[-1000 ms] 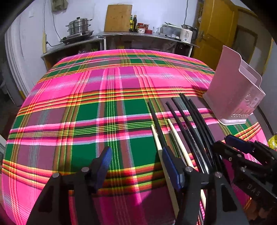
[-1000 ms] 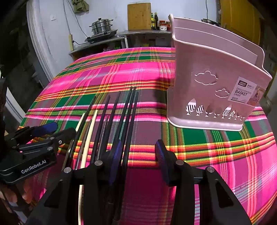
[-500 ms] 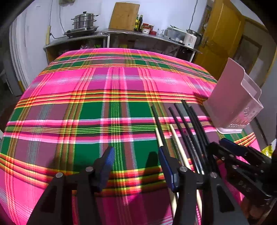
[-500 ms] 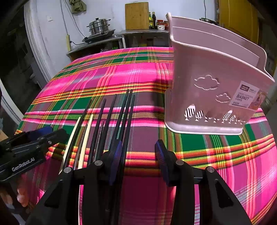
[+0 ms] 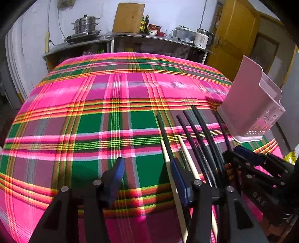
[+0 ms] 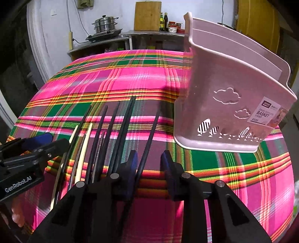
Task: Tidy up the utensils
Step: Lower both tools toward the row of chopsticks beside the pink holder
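Observation:
Several black chopsticks [image 6: 104,134] and two cream chopsticks [image 6: 83,149] lie side by side on the plaid tablecloth [image 6: 115,82]. A pink utensil basket [image 6: 231,104] stands upright to their right; it also shows in the left wrist view [image 5: 250,110]. My right gripper [image 6: 148,158] is open, with one black chopstick [image 6: 149,136] lying between its fingers, apart from the others. My left gripper [image 5: 147,166] is open and empty, just left of the chopsticks [image 5: 198,138]; its right finger is over a cream chopstick [image 5: 165,151].
The tablecloth [image 5: 93,104] covers the whole table. Behind the table stands a counter [image 5: 130,37] with a steel pot [image 5: 86,24], a cutting board [image 5: 129,17] and bottles. A yellow door [image 5: 233,39] is at the back right.
My right gripper has shifted left over the bundle, and one black chopstick now lies between its fingers, apart from the rest. My left gripper drew back slightly and stays open.

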Action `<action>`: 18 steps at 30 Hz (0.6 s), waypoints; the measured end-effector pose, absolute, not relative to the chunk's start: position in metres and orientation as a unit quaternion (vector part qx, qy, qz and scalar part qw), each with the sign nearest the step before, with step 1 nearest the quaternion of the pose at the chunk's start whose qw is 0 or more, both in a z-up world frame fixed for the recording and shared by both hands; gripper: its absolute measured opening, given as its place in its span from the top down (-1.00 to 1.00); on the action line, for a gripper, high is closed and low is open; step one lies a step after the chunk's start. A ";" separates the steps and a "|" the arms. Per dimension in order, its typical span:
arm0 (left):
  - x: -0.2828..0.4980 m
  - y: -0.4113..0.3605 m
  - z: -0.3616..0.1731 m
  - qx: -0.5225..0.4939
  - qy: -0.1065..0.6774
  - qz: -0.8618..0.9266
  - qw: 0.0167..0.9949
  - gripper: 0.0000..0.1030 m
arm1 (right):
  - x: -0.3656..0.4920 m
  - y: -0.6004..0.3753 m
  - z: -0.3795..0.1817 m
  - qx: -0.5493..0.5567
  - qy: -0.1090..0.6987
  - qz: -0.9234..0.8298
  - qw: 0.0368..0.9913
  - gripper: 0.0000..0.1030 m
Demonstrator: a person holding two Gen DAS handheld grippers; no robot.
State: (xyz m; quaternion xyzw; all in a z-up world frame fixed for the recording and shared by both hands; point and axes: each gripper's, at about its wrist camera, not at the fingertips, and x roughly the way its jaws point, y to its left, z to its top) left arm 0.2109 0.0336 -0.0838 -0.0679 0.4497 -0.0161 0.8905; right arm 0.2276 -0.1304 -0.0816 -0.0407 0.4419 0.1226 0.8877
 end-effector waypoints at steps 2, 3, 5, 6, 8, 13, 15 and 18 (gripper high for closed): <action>0.210 0.033 -0.084 -0.061 0.447 -0.015 0.892 0.04 | 0.227 -0.131 -0.082 -0.038 0.441 0.124 0.888 0.47; 0.210 0.033 -0.084 -0.058 0.446 -0.015 0.893 0.04 | 0.226 -0.133 -0.083 -0.037 0.441 0.125 0.888 0.47; 0.210 0.033 -0.085 -0.057 0.445 -0.013 0.894 0.04 | 0.223 -0.136 -0.083 -0.037 0.440 0.126 0.888 0.48; 0.211 0.032 -0.084 -0.058 0.447 -0.009 0.893 0.04 | 0.223 -0.136 -0.083 -0.037 0.440 0.126 0.888 0.48; 0.217 0.028 -0.084 -0.057 0.452 -0.007 0.890 -0.01 | 0.222 -0.136 -0.084 -0.038 0.440 0.124 0.889 0.48; 0.224 0.019 -0.086 -0.019 0.454 0.000 0.891 -0.07 | 0.220 -0.137 -0.083 -0.035 0.441 0.124 0.888 0.48; 0.222 0.021 -0.086 -0.017 0.451 0.003 0.892 0.07 | 0.220 -0.140 -0.083 -0.032 0.442 0.126 0.888 0.48; 0.219 0.031 -0.085 -0.021 0.446 0.013 0.895 0.46 | 0.219 -0.141 -0.083 -0.034 0.442 0.125 0.888 0.48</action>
